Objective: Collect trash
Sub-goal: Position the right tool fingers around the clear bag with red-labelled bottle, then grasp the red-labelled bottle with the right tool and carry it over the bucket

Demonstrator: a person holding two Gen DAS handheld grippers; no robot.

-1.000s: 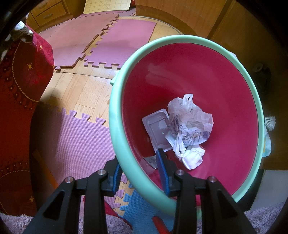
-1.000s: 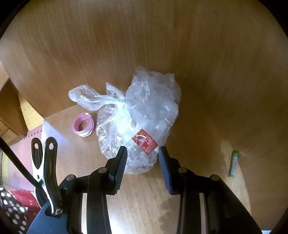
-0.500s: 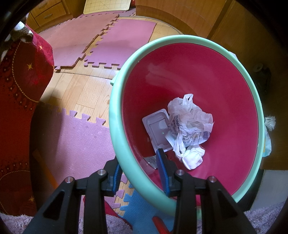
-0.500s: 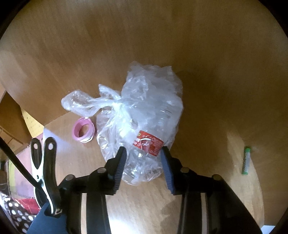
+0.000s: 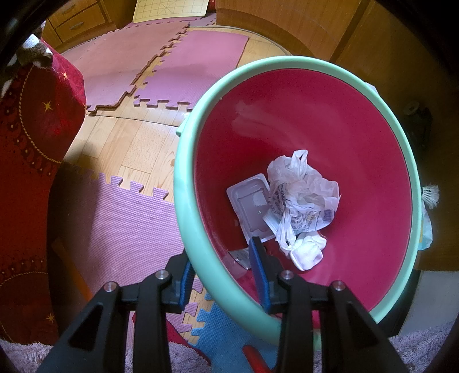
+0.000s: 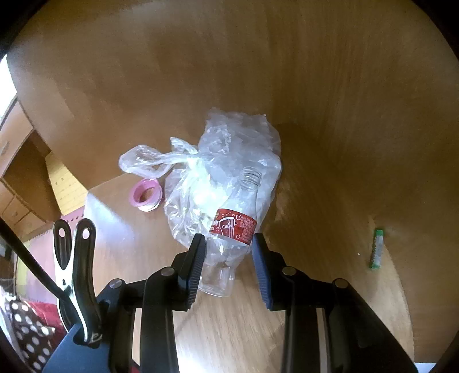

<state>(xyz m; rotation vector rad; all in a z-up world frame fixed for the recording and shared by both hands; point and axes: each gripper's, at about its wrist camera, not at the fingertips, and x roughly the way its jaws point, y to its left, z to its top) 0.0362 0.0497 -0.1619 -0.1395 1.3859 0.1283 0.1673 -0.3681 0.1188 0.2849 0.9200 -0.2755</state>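
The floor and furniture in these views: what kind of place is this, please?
Probably a room in a home: foam puzzle mats on a wood floor, wooden drawers, and a wooden table with a clear plastic bag.

the bucket's (image 5: pixel 183 200) near rim is hidden behind the left gripper (image 5: pixel 222 272). a grey scrap (image 5: pixel 241 255) beneath it stays unreadable. the bottle's (image 6: pixel 229 229) base blurs between the right gripper (image 6: pixel 228 258) pads.

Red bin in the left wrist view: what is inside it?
Inside the red bin: a crumpled printed plastic bag, a clear plastic tray and a white wad. Anything beneath them is covered.
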